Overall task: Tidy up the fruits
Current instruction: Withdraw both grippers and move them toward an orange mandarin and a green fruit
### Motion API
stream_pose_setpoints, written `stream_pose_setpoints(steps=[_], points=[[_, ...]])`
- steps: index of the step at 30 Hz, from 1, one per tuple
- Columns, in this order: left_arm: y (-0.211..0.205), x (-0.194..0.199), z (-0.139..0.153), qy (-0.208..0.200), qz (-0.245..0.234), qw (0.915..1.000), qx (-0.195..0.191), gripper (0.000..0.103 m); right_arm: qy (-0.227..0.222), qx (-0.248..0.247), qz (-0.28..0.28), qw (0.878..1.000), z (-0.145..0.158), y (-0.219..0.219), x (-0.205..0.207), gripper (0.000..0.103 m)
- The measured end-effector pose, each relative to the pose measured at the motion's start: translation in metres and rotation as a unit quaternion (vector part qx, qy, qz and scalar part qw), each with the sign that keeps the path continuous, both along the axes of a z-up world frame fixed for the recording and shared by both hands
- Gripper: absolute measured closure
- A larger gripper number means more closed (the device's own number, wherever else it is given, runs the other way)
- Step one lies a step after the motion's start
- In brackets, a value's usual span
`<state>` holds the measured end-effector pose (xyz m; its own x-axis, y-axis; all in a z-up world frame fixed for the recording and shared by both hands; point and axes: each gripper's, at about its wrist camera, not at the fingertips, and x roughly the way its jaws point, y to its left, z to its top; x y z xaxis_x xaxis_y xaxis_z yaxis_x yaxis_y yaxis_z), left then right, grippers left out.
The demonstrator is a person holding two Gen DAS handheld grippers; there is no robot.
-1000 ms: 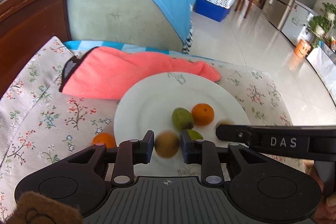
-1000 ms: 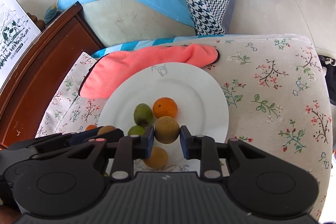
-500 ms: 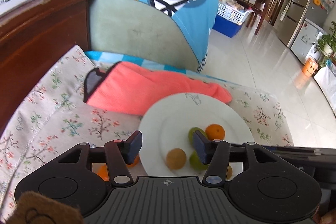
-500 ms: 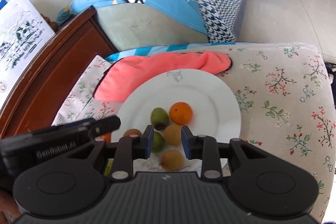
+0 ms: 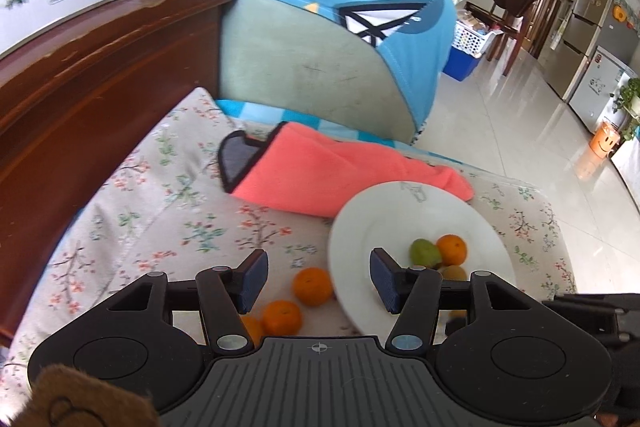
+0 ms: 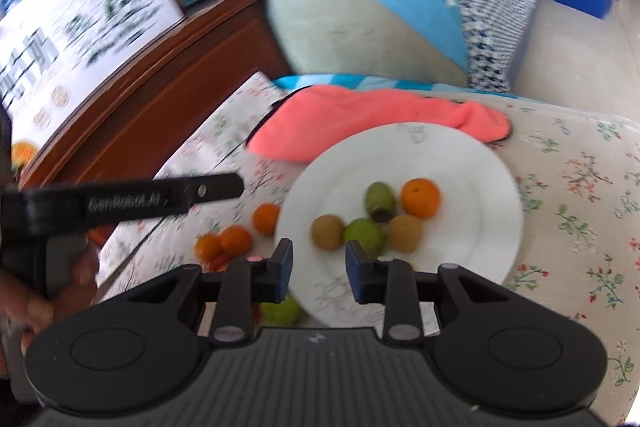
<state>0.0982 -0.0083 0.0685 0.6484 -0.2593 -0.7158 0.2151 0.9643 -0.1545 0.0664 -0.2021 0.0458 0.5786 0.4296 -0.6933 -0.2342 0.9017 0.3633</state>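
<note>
Both tools back off plate [image 6: 492, 163]; kiwis dropped there. Left tool [image 5: 318, 281] opening, empty; right tool [image 6: 319, 269] near-closed, empty. Oranges [image 5: 313, 286] remain on cushion.

Floral cushion [image 6: 568, 187] bears plate [image 6: 472, 163], coral cloth [image 6: 360, 119], loose oranges [image 6: 266, 218]

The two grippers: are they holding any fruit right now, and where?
No. The left gripper is opening with nothing between its pads, and the right gripper has nothing between its pads; the fruit lies on the plate and cloth.
</note>
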Motion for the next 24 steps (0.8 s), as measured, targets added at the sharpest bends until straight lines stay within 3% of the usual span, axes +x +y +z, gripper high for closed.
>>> stream_pose_setpoints(steps=[10, 16, 24], points=[[0.025, -0.005, -0.011, 0.027, 0.016, 0.9995, 0.008, 0.048, -0.002, -0.048, 0.075, 0.996, -0.013, 0.033, -0.011, 0.072], [0.039, -0.006, -0.022, 0.054, 0.032, 0.998, -0.005, 0.047, -0.007, -0.085, 0.087, 0.992, -0.02, 0.042, -0.011, 0.072], [0.043, 0.002, -0.04, 0.065, 0.046, 0.9967, 0.019, 0.047, -0.017, -0.115, 0.106, 0.988, -0.026, 0.055, -0.008, 0.072]])
